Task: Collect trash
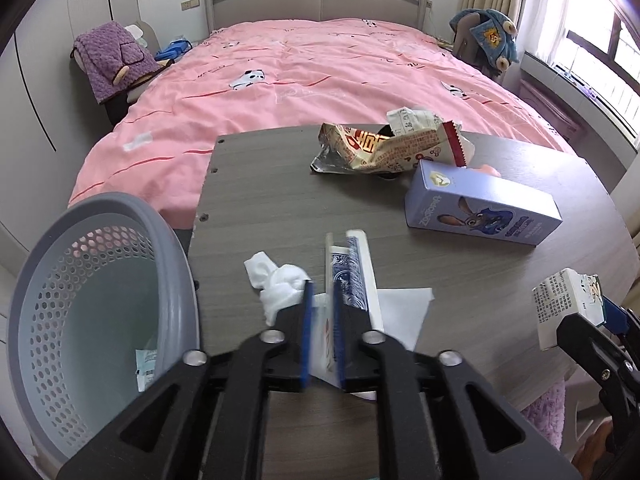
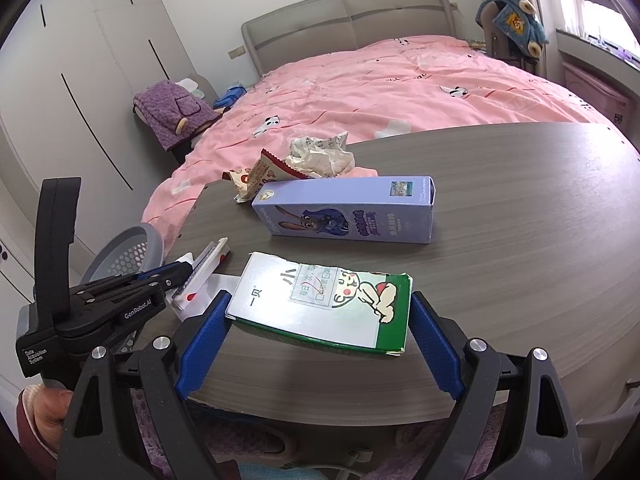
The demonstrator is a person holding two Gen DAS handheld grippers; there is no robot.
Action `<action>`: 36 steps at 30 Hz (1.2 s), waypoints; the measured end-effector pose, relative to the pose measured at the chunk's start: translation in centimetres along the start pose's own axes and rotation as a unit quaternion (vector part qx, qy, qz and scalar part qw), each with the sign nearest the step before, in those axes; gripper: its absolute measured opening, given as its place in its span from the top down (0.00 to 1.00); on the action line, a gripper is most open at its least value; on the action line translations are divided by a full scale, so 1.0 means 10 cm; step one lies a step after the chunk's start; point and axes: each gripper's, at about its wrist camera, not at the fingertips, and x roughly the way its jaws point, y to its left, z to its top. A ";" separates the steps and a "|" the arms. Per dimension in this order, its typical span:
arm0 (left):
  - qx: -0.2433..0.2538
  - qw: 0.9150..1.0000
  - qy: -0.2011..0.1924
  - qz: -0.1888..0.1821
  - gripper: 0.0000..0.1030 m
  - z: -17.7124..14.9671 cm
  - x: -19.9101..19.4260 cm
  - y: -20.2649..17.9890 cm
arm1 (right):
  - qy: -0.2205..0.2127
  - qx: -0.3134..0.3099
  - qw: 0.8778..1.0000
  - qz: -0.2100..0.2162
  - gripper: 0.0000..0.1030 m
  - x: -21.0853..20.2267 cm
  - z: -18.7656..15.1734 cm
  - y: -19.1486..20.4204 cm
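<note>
Pink panda-print bedspread, lavender rabbit-print box, grey perforated basket, green-and-white carton

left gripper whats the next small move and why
Probably close the left gripper on the white wrapper between its pads. The jaws stand slightly apart with the wrapper between them, and the grey basket waits just to the left.

Bare table right of the purple box.
</note>
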 end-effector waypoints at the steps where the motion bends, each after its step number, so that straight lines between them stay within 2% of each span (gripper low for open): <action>1: 0.000 1.000 -0.002 0.002 0.76 0.00 -0.02 0.00 | 0.000 0.000 1.000 0.000 0.17 0.00 0.00 0.00; 2: 0.000 1.000 -0.004 0.004 0.70 0.00 -0.04 0.01 | 0.000 0.001 1.000 0.000 0.17 0.00 0.00 -0.01; 7: 0.000 1.000 -0.011 0.009 0.63 0.00 -0.16 0.02 | 0.000 0.002 1.000 0.001 0.17 0.00 0.00 -0.01; 12: 0.019 1.000 -0.016 0.008 0.63 0.00 -0.22 -0.08 | 0.000 0.003 1.000 0.001 0.17 -0.01 -0.01 -0.03; 21: 0.032 0.999 0.018 0.007 0.63 0.04 0.08 -0.23 | 0.000 0.011 1.000 -0.001 0.17 0.00 0.00 -0.09; 27: 0.052 0.998 0.027 0.018 0.73 0.04 0.16 -0.32 | 0.003 0.016 1.000 -0.001 0.17 0.04 0.00 -0.11; 29: 0.056 0.998 0.035 0.021 0.81 0.04 0.20 -0.34 | 0.003 0.015 1.000 -0.001 0.17 0.04 0.00 -0.11; 36: 0.045 0.999 0.019 0.007 0.85 0.08 0.07 -0.29 | 0.002 0.016 1.000 -0.003 0.17 0.03 -0.01 -0.11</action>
